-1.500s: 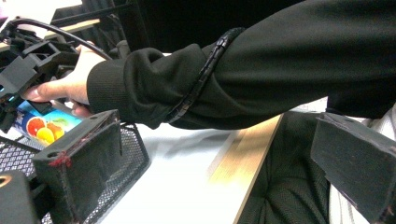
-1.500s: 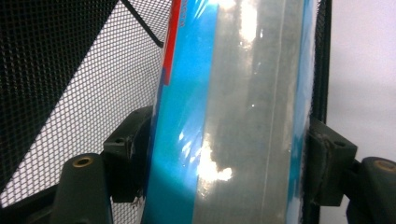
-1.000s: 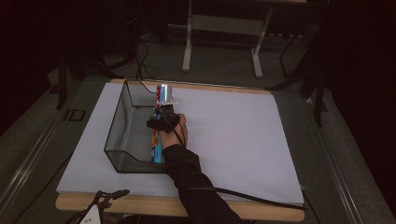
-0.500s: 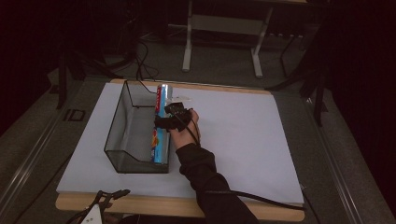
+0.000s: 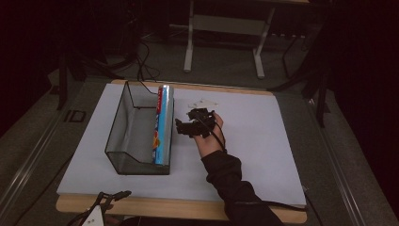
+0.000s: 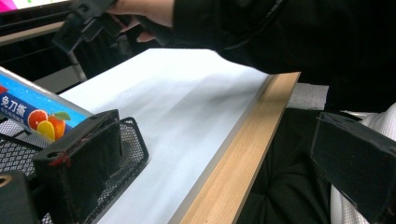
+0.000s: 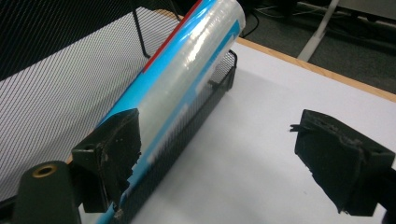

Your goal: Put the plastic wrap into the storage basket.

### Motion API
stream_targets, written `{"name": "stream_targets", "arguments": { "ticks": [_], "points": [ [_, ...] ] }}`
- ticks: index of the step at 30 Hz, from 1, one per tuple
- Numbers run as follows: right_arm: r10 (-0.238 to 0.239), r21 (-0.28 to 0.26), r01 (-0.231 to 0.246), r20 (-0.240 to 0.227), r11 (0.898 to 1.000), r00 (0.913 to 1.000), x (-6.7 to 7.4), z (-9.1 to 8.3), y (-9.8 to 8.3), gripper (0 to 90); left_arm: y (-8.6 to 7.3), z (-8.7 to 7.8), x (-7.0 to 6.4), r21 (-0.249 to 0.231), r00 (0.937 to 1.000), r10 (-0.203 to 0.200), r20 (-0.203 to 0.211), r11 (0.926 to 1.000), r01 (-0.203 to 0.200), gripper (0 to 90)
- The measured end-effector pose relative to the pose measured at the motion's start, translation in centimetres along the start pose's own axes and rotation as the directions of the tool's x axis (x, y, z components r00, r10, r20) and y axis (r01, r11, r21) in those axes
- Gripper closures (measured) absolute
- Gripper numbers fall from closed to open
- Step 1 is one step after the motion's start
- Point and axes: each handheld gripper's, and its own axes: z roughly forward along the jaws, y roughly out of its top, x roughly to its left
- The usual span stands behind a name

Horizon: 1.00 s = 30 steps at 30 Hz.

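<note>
Right gripper (image 5: 188, 128) now off roll (image 5: 162, 123), fingers open.

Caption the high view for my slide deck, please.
Open right gripper beside a blue wrap box resting in the black mesh basket on a white table.

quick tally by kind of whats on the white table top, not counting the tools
Black mesh basket: 1
Blue box of cling film, lying along the basket's right-hand wall: 1
Small pale flat pieces near the far edge, too blurred to tell what they are: 2, as far as can be told
Total: 4
</note>
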Motion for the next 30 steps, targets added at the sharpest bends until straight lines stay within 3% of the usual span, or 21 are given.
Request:
{"name": "stream_targets", "arguments": {
  "ticks": [8, 15, 17, 30],
  "points": [
    [-0.029, 0.003, 0.029, -0.024, 1.0, 0.9993, -0.9, -2.4, -1.8, 14.2, 0.0, 0.0, 0.0, -0.001, 1.0, 0.0, -0.002, 1.0, 0.0, 2.7],
    [-0.024, 0.005, 0.024, -0.046, 1.0, 0.9986, -1.5, -3.6, -3.0, 14.2, 0.0, 0.0, 0.0, -0.002, 1.0, -0.001, -0.002, 1.0, 0.001, 2.7],
    [-0.042, 0.007, 0.042, -0.052, 0.999, 0.9978, -1.8, -4.4, -4.1, 14.2, 0.0, 0.0, 0.0, 0.001, 1.0, -0.001, -0.002, 1.0, 0.001, 2.7],
    [-0.039, 0.024, 0.04, -0.043, 0.999, 0.9983, -3.5, -7.2, -8.1, 14.2, 0.0, 0.1, 0.0, 0.008, 1.0, 0.0, -0.003, 1.0, 0.0, 2.7]
  ]
}}
